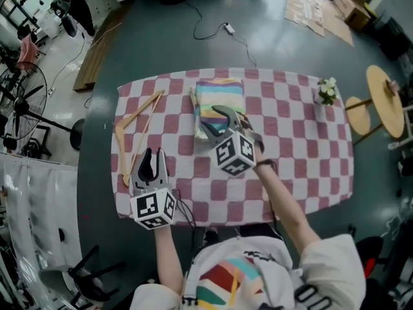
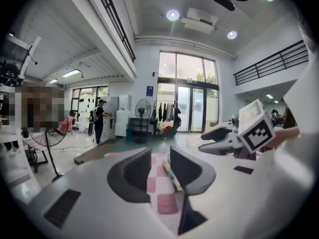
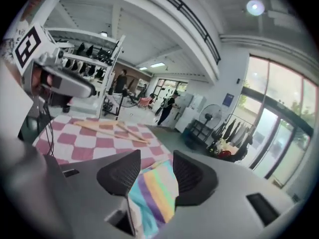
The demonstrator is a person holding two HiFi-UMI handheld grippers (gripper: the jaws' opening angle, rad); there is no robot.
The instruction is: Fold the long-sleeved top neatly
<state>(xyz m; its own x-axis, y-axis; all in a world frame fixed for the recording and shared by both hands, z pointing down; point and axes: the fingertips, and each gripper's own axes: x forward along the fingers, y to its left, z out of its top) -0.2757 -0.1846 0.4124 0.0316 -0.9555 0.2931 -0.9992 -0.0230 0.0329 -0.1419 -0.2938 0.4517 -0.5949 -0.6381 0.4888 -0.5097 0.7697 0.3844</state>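
Observation:
The long-sleeved top (image 1: 220,100), striped in pastel colours, lies folded into a narrow rectangle at the back middle of the checked table (image 1: 303,147). My right gripper (image 1: 216,123) hovers over the top's near end, rolled on its side. In the right gripper view its jaws (image 3: 155,158) stand apart, with the striped cloth (image 3: 152,195) showing in the gap and the pads clear of it. My left gripper (image 1: 153,155) is over the table's front left, apart from the top. Its jaws (image 2: 160,156) are parted with nothing between them.
A wooden hanger (image 1: 137,129) lies on the table's left side, between the left gripper and the top. A small vase of flowers (image 1: 327,90) stands at the back right corner. Round wooden stools (image 1: 386,102) stand on the floor to the right.

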